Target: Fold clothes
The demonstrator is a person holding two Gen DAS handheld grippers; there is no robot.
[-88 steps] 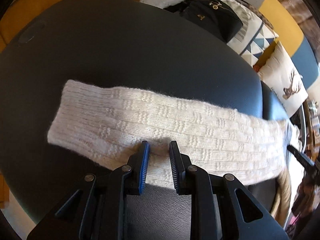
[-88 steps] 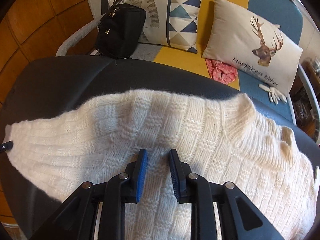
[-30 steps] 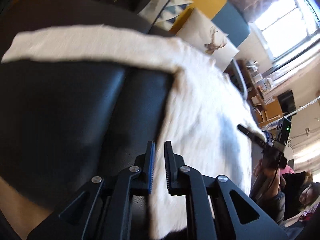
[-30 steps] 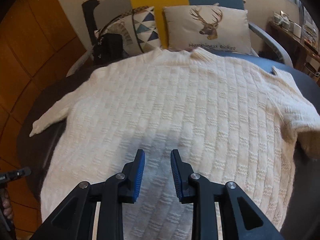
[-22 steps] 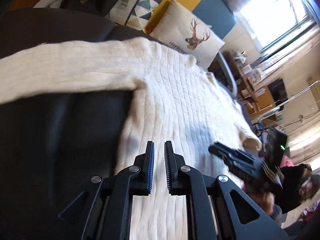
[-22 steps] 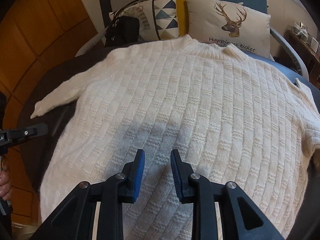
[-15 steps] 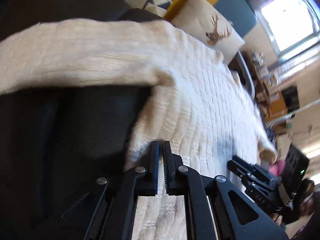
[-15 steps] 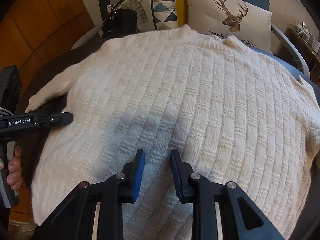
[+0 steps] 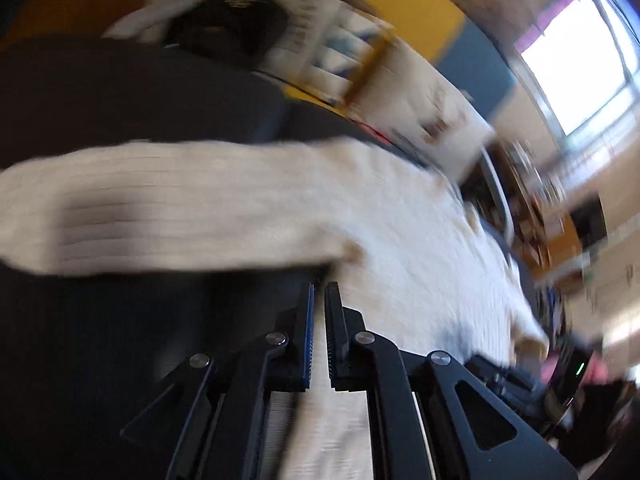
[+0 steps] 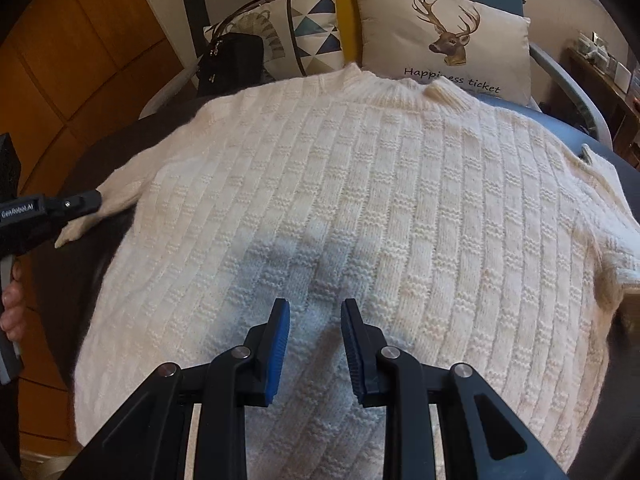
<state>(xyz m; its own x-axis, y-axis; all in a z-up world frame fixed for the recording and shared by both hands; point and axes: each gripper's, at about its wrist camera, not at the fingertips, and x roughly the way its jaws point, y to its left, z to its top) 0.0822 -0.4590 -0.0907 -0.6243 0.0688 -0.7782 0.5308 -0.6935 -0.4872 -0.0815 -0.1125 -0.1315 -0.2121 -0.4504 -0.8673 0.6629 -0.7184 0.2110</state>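
Observation:
A cream knitted sweater (image 10: 380, 200) lies flat, collar away from me, on a dark padded surface (image 10: 68, 280). My right gripper (image 10: 315, 312) hovers over its lower middle, jaws apart, with nothing between the pads. In the blurred left wrist view, my left gripper (image 9: 319, 292) is shut just below the sweater's armpit, where the left sleeve (image 9: 160, 208) meets the body (image 9: 400, 260). No fabric is visibly pinched. From the right wrist view the left gripper (image 10: 94, 200) reaches in from the left edge, its tip over that sleeve.
Behind the sweater are a deer cushion (image 10: 444, 40), a triangle-patterned cushion (image 10: 304, 28) and a black handbag (image 10: 232, 64). Wood panelling (image 10: 80, 60) runs along the left. A hand (image 10: 10, 308) holds the left gripper. A bright window (image 9: 572, 60) is at far right.
The left gripper's jaws came together, and it slid from the sweater's side edge toward the armpit and sleeve. The right gripper came slightly closer to the sweater, jaws unchanged.

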